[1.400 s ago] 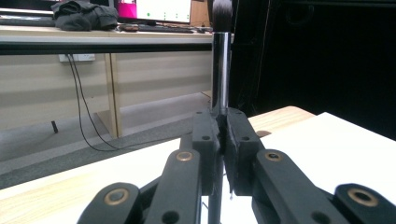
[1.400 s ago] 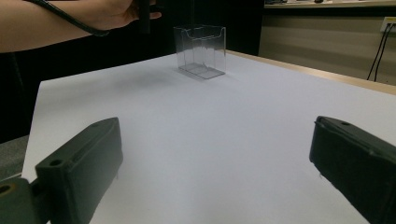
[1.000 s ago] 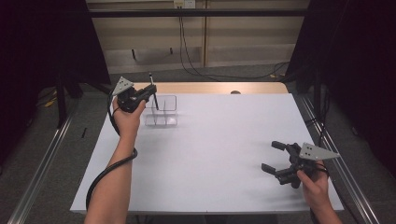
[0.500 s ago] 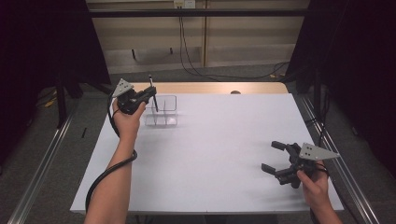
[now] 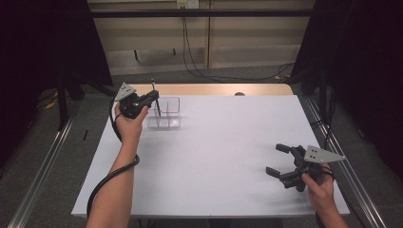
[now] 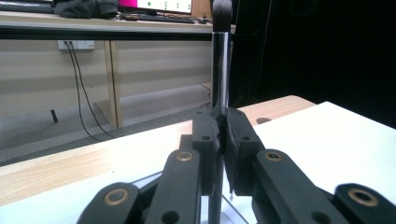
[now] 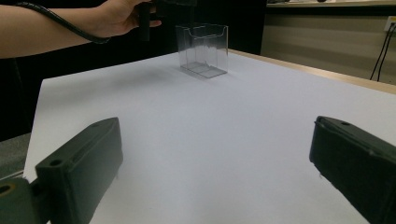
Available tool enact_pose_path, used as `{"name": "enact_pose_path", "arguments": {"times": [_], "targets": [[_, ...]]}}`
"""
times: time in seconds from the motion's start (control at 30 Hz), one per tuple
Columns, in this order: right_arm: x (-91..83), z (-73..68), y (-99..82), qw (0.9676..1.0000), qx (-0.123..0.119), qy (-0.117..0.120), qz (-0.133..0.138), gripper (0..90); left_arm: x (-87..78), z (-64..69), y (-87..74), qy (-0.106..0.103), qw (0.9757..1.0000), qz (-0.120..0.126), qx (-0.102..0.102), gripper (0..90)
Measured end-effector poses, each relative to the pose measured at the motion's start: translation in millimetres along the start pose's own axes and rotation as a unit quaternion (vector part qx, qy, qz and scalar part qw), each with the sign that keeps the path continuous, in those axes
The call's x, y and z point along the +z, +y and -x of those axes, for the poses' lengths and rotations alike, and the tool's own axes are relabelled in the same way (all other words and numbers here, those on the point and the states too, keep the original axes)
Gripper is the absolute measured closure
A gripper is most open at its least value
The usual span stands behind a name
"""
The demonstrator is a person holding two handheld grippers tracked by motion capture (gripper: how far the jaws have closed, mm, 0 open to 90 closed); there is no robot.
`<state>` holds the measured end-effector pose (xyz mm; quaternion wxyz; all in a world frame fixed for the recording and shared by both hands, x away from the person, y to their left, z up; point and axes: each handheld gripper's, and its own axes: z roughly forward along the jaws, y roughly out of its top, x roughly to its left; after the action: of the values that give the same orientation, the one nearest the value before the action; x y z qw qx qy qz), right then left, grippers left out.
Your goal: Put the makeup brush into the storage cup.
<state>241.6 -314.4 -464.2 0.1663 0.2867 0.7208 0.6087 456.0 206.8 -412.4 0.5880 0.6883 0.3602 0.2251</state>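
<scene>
Nothing has moved; left gripper (image 5: 151,96) clamps upright brush (image 6: 221,65) over box (image 5: 164,114); right gripper (image 5: 279,159) gapes wide, well apart.

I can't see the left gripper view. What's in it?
Two black jaws of the left gripper pinch a makeup brush that stands straight up, dark bristles on top. Below it is a clear plastic holder, on a white table.

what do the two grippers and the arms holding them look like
Both grippers are black, each with two jaws on linked bars with brass-coloured pivot pins. The left gripper and right gripper each carry a grey three-cornered plate on top. A black cable trails from the left one. Both forearms are bare, with no sleeves.
</scene>
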Motion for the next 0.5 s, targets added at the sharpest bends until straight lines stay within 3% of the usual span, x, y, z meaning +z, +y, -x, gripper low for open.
{"name": "enact_pose_path", "arguments": {"times": [0.5], "targets": [[1.0, -0.4, 0.0, 1.0000, -0.001, 0.003, -0.001, 2.1, -0.7, -0.1, -2.7, -0.005, 0.9999, -0.001, -0.012, 83.6]]}}
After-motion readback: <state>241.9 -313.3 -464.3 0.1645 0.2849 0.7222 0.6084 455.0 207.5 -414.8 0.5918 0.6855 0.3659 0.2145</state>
